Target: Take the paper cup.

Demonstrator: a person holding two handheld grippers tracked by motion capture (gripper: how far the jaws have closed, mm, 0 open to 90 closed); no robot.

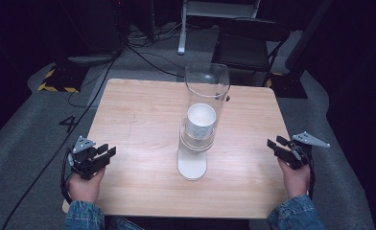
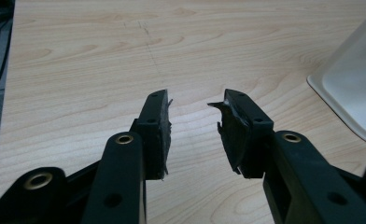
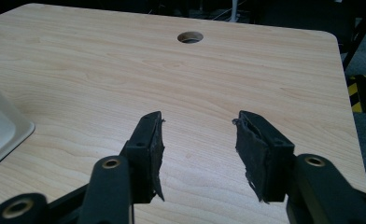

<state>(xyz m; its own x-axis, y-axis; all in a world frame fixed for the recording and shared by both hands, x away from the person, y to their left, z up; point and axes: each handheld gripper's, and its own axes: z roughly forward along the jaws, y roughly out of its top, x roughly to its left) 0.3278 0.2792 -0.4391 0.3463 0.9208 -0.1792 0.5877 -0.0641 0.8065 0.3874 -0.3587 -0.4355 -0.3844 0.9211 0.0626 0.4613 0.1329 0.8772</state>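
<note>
**Both grippers parked wide of the cup dispenser**

The left gripper (image 1: 99, 155) rests at the near left edge of the worktop (image 1: 143, 110), its fingers (image 2: 155, 126) spread wide on nothing but bare wood. The right gripper (image 1: 281, 147) mirrors it at the right edge, fingers (image 3: 148, 140) equally wide and empty. Between them, well apart from either, stands the clear dispenser tube (image 1: 206, 103) on its white base (image 1: 192, 165), a stack of white cups (image 1: 200, 122) inside. Judging by this symmetric standoff, the hands flank the dispenser so either can reach in without knocking it.
</note>
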